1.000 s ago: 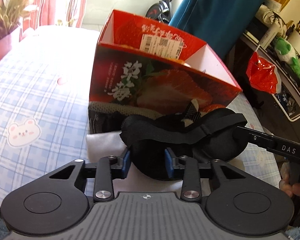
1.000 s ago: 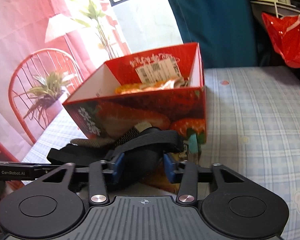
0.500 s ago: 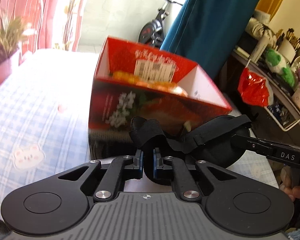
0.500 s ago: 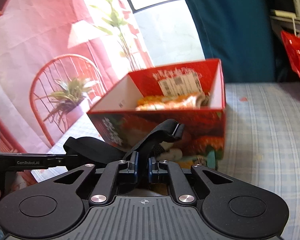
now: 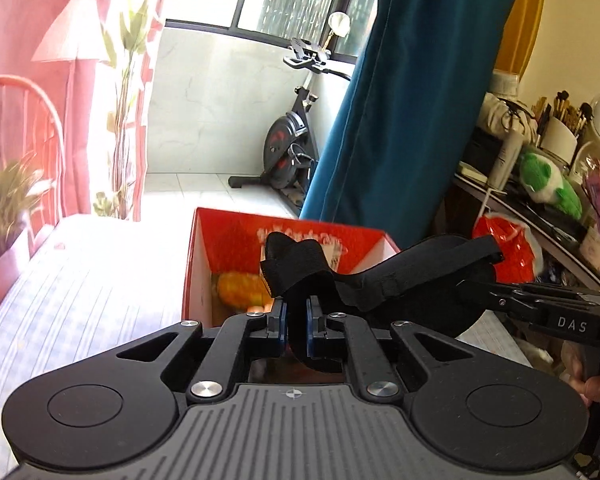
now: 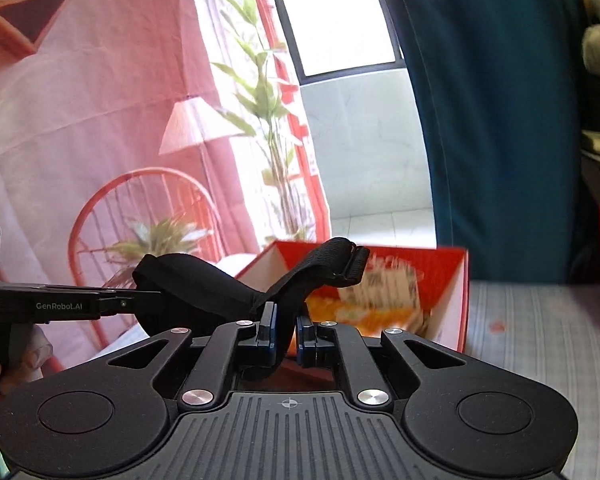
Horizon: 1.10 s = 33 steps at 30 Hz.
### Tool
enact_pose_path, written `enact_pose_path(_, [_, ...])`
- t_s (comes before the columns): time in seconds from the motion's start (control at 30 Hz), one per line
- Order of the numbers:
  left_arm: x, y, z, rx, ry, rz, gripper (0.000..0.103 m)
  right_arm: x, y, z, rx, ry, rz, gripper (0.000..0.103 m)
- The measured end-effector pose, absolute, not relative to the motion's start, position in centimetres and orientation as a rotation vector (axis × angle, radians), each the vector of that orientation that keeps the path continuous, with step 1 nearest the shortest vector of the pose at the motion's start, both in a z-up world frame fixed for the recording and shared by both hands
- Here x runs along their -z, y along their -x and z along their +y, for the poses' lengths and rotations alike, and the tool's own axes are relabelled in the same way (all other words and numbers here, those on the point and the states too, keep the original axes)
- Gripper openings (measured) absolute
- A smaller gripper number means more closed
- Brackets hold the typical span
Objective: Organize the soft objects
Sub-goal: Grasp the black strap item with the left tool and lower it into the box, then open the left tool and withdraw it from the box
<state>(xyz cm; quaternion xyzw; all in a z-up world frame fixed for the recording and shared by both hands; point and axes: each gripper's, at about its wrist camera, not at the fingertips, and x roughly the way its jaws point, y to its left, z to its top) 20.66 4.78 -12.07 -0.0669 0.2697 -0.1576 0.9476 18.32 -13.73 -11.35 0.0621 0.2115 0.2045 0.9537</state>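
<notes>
A teal curtain (image 5: 400,120) hangs in the middle of the room. Left of it, an exercise bike (image 5: 290,144) stands on pale tiles before a window (image 5: 300,0). Right of the curtain, a cluttered shelf (image 5: 540,200) bears a green plush (image 5: 548,180) and brushes (image 5: 560,110); a red bag (image 5: 508,248) hangs below. Far left of the curtain hangs a pink printed cloth (image 6: 100,120).
</notes>
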Motion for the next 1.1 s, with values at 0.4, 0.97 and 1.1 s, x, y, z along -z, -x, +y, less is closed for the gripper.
enact_pose_path(0.4, [15.6, -30.2, 2.6, 0.301, 0.07, 0.78, 0.01, 15.8, -28.0, -12.8, -0.348, -0.158, 0.651, 0.008])
enact_pose_path(0.97, [18.9, -32.6, 1.2, 0.291, -0.007, 0.889, 0.01, 20.4, -30.7, -12.4, -0.313, -0.222, 0.832, 0.007])
enact_pose_path(1.1, [18.1, -31.9, 1.8, 0.299, -0.015, 0.881, 0.01, 19.9, -30.4, -12.8, -0.329, -0.227, 0.833, 0.008])
